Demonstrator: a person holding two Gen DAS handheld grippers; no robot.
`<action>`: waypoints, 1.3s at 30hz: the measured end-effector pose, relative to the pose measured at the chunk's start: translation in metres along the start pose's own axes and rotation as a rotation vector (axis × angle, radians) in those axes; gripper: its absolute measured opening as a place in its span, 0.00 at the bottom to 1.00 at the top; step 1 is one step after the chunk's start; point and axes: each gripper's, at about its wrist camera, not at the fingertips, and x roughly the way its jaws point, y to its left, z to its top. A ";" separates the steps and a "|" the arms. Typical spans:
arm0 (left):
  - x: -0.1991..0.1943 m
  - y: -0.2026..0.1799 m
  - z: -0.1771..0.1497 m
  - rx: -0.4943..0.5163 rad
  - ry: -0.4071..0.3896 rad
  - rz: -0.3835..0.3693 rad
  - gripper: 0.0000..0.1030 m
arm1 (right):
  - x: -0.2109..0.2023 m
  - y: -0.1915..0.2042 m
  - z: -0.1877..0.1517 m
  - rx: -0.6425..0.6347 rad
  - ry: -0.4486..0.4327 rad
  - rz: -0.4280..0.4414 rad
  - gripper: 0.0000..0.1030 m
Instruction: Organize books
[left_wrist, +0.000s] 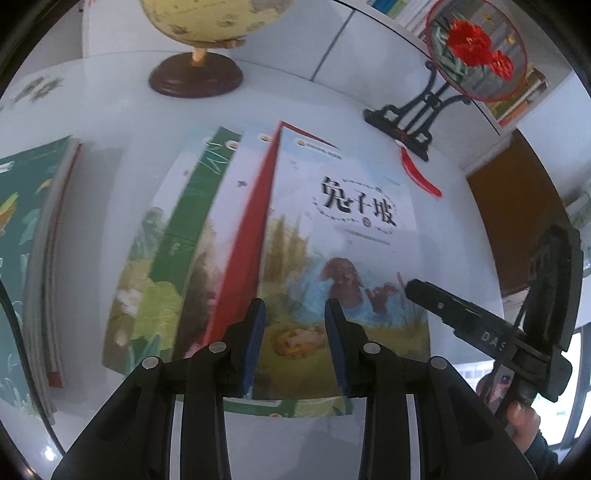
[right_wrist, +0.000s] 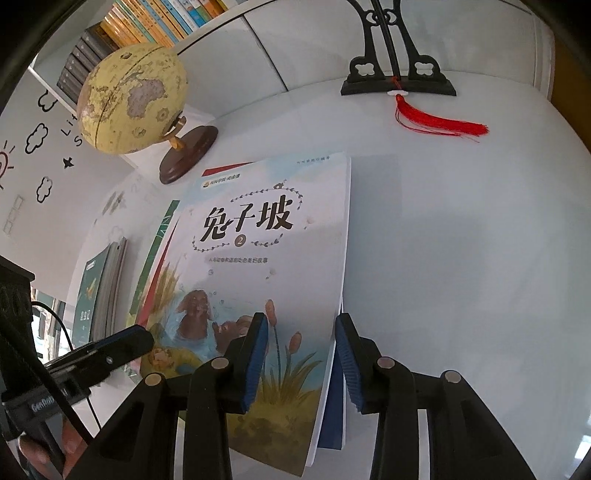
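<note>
Right wrist view: released right hand-held gripper (right_wrist: 301, 354) straddles the top book's (right_wrist: 266, 266) near edge.

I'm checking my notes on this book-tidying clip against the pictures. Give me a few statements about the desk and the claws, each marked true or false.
1. The top book shows a brown dog on its cover. True.
2. The globe lies tipped over on the books. False: it stands upright on its brown base, on the white table beyond the books.
3. Both the left claw and the right claw are open. True.
4. A blue tassel hangs from the black stand. False: the tassel is red.
5. A second pile of green books lies apart from the fanned stack. True.
</note>
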 end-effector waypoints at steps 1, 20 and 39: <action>0.002 0.001 0.000 0.001 0.011 -0.008 0.30 | 0.001 0.000 0.000 -0.001 -0.001 -0.002 0.37; -0.008 -0.010 -0.041 0.091 0.048 0.033 0.35 | -0.012 0.024 -0.013 -0.136 -0.005 -0.042 0.37; -0.023 0.021 -0.076 -0.041 0.043 0.038 0.35 | -0.019 0.020 -0.080 -0.066 0.129 0.099 0.37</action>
